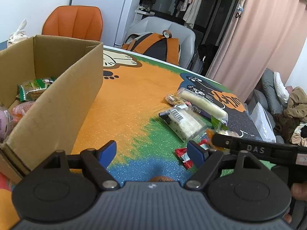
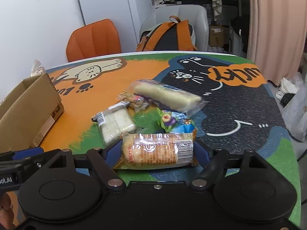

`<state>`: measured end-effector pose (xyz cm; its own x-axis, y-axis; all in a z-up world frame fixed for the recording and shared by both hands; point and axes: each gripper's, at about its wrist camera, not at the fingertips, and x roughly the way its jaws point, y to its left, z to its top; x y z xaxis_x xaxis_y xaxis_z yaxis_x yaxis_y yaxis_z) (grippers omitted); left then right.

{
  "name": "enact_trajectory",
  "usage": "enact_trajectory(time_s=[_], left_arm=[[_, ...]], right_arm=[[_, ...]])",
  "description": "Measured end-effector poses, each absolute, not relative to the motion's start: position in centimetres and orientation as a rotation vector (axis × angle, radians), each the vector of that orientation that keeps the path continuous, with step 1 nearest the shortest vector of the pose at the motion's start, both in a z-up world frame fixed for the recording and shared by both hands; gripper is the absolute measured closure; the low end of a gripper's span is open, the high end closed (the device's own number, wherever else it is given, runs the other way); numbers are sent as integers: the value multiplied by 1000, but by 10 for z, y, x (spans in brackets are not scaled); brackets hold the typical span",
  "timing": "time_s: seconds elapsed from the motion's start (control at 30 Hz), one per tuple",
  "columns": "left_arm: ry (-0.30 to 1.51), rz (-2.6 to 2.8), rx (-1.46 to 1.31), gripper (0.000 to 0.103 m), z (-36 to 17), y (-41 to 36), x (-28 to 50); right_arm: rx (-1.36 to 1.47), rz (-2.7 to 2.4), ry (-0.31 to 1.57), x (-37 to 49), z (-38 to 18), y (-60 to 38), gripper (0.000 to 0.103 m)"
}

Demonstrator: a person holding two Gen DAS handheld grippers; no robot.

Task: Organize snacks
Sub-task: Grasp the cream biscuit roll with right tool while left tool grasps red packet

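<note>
My right gripper (image 2: 157, 151) is shut on an orange-printed bread packet (image 2: 157, 150) and holds it just above the table. My left gripper (image 1: 152, 152) is open and empty, low over the mat beside the cardboard box (image 1: 57, 95), which holds several snack packs (image 1: 33, 89). On the mat lie a long cream roll (image 2: 167, 95), a clear-wrapped white cake (image 2: 115, 126), a small cookie bag (image 2: 134, 100), a green and blue wrapper (image 2: 172, 121) and a red wrapper (image 1: 184, 156). The right gripper's arm (image 1: 259, 149) shows in the left wrist view.
The cartoon mat (image 2: 239, 115) covers the table. An orange chair (image 2: 94, 38) and a white chair with an orange backpack (image 2: 168, 36) stand behind it. A pink curtain (image 2: 276, 28) and bags (image 2: 295, 107) are at the right.
</note>
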<state>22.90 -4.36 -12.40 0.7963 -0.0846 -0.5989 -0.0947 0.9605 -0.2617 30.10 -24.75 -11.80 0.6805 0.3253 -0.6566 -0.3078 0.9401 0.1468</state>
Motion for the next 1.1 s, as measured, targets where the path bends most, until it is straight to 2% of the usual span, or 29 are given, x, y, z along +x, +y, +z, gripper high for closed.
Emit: enact_trajectory(time_s=[0.5, 0.87, 1.03, 1.1], left_arm=[[615, -57, -252, 20, -118, -67, 235], [621, -132, -158, 21, -136, -101, 255], [624, -140, -134, 24, -146, -108, 261], [630, -146, -127, 33, -151, -110, 263]], right_arm=[[90, 244, 698, 280, -110, -293, 25], [102, 231, 712, 275, -117, -307, 25], [112, 226, 714, 275, -117, -311, 25], [114, 226, 714, 275, -118, -313, 25]])
